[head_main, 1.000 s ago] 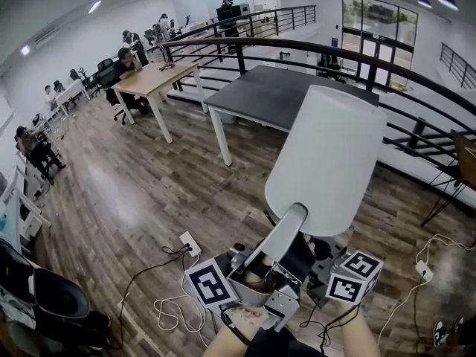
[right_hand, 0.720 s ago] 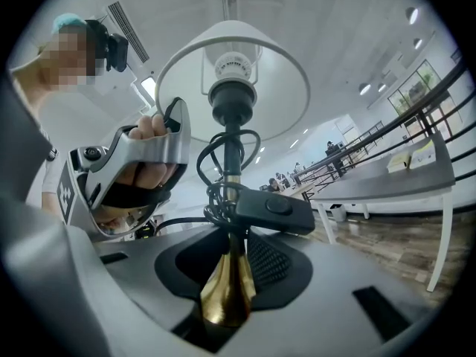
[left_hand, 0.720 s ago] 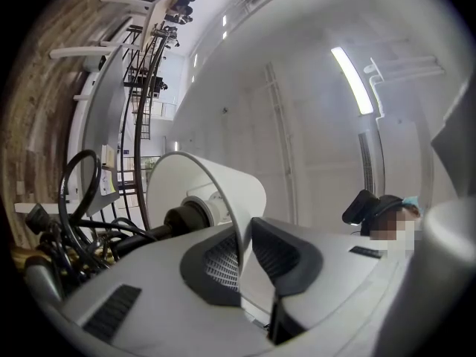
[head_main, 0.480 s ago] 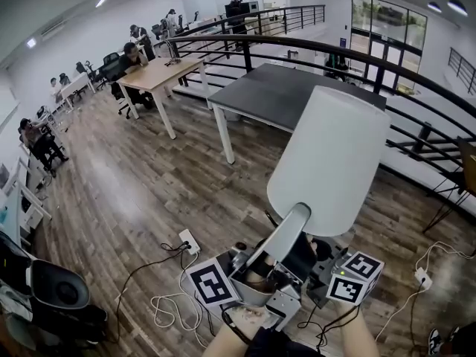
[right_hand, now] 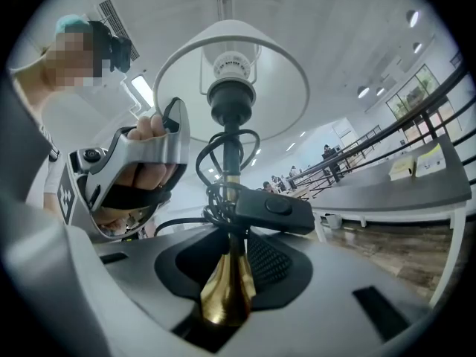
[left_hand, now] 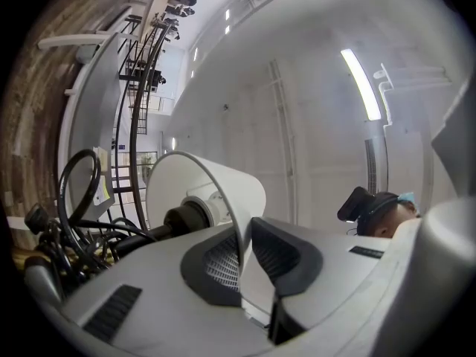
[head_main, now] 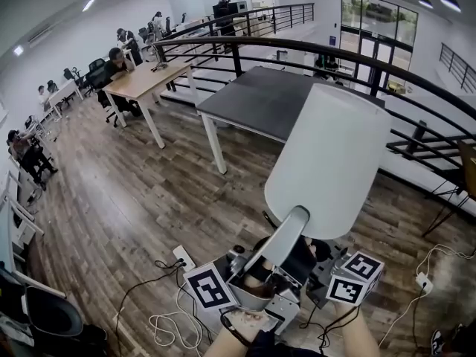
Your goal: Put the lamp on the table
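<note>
The lamp has a white shade [head_main: 327,158], a brass stem [right_hand: 227,292] and a black cord with a switch [right_hand: 271,214] wound round the stem. I carry it in the air in front of me, tilted away. My left gripper [left_hand: 244,248] is shut on the lower rim of the shade [left_hand: 216,188]; in the head view its finger [head_main: 286,236] reaches up to that rim. My right gripper [right_hand: 227,274] is shut on the brass stem, below the shade. The dark grey table [head_main: 275,99] stands ahead, beyond the lamp.
A wooden table [head_main: 145,80] with seated people lies at the far left. A black railing [head_main: 416,88] curves behind the dark table. A power strip [head_main: 181,257] and loose cables lie on the wood floor by my feet. A chair [head_main: 52,318] is at the bottom left.
The floor and power strip have slid down the head view as I carry the lamp forward. Both grips on the lamp look the same.
</note>
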`<state>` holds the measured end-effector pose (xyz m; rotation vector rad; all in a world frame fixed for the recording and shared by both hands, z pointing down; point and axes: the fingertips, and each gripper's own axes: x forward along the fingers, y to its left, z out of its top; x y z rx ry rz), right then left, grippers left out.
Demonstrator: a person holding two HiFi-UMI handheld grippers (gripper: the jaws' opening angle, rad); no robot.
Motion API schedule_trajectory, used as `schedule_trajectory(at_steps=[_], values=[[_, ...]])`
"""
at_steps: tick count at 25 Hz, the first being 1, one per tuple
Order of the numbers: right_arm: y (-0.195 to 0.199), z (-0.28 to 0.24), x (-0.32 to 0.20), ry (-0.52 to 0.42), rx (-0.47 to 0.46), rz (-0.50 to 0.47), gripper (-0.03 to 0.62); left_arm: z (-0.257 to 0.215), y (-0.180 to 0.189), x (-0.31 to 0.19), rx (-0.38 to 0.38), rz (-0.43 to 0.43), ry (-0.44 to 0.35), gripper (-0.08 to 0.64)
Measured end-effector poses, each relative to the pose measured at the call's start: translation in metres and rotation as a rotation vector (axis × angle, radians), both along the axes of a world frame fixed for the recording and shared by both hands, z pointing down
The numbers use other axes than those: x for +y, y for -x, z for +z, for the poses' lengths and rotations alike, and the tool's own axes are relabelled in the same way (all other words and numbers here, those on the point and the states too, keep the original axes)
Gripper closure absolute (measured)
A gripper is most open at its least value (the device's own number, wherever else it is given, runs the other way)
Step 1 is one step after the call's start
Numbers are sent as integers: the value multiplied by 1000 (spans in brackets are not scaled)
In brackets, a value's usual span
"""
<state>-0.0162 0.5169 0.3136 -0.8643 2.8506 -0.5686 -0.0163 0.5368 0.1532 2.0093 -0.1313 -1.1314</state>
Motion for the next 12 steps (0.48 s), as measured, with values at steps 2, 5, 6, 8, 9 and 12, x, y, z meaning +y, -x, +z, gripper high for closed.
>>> schedule_trajectory(at_steps=[2,5,6,8,9,12], values=[[3,-1,-25,-3,-6,12,468,-1,3,-23,-3,13,-6,512],[11,-2,-62,-12,-11,30,468,-2,10,-58,-7,27,-14,512],[14,-4,-73,-15,-10,35,468,-3,14,-69,-7,31,-16,512],[20,-7,-95,-20,-8,43,468,-6,21,-91,-7,37,-20,511],[23,-9,-105,-23,-7,46,468,-8,24,-100,-7,40,-22,511],[28,-9,-132,-27,-6,52,468,-7,29,-125,-7,48,-26,511]])
